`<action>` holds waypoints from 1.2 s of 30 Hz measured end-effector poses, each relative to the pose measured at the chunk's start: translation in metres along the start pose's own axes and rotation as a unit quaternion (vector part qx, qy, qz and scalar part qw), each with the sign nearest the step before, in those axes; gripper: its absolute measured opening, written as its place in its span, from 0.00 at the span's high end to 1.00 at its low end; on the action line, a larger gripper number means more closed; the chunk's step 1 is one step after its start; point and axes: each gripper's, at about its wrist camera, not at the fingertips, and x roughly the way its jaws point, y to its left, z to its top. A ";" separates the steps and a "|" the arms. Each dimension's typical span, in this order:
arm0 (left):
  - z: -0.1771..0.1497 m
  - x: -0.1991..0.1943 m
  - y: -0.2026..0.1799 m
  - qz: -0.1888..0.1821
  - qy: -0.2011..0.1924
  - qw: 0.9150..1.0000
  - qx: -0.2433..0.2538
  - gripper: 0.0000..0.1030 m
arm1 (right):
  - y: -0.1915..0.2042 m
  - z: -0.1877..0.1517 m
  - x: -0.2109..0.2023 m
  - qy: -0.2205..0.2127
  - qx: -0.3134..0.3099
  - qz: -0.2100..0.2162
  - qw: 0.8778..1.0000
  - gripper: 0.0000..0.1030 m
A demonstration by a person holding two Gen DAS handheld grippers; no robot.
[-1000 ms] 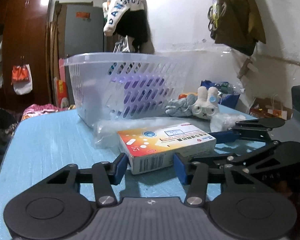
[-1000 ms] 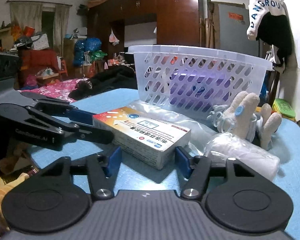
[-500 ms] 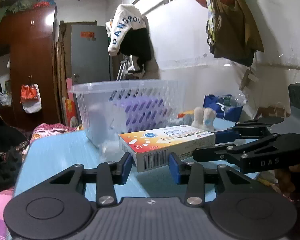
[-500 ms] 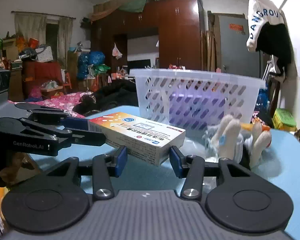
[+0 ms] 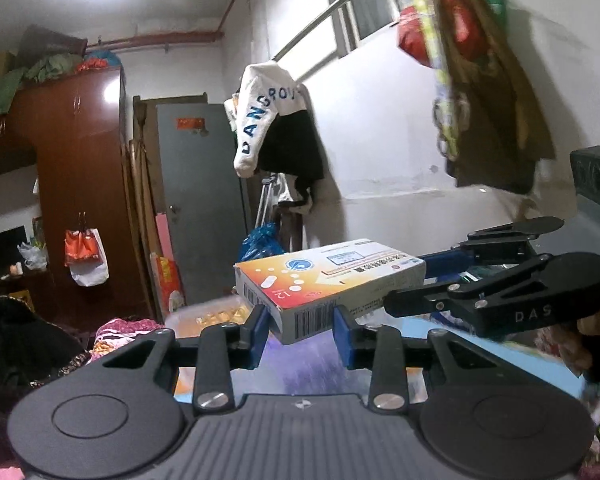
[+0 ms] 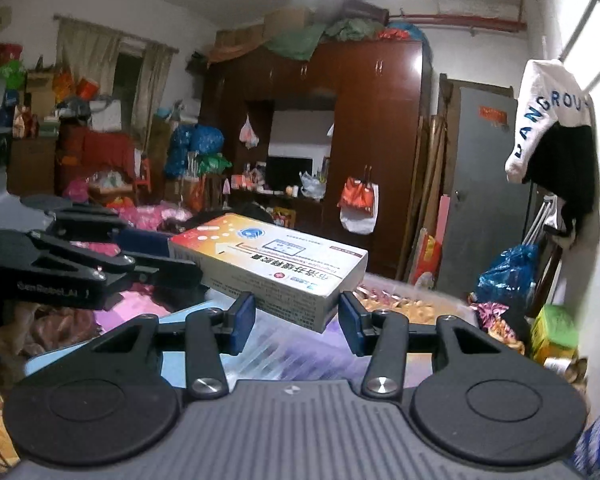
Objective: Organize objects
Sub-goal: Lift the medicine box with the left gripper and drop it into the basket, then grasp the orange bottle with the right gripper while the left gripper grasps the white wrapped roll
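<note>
Medicine box [image 5: 328, 280] is held aloft, clear of the bench, above the blurred basket [image 6: 416, 304]. Left tongs [image 5: 300, 330] are closing on its barcode end; right tongs [image 6: 296, 320] are clenched on the opposite end. Two-ended grasp probably keeps it level for carrying into the basket.

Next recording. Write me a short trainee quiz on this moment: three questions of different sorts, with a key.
1. True or false: the orange-and-white cardboard medicine box rests on the table.
2. How many grippers grip the medicine box? A: none. B: one. C: two.
3. Fill in: just beyond and below the medicine box is a pale slotted plastic ____.

Key
1. False: it is held in the air.
2. C: the left gripper, jaws closing, pinches one end and the right gripper the other.
3. basket.
</note>
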 end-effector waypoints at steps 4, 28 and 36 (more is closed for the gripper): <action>0.022 0.057 0.019 0.001 0.040 0.999 -0.026 0.62 | -0.036 0.016 0.043 0.030 0.017 0.012 0.999 0.52; -0.061 0.012 -0.001 0.024 0.064 0.989 -0.128 0.17 | -0.082 -0.072 -0.010 0.067 0.167 -0.055 0.982 0.00; -0.095 0.010 -0.075 -0.063 0.098 0.987 -0.113 0.17 | -0.079 -0.143 -0.042 0.093 0.250 -0.066 0.961 0.00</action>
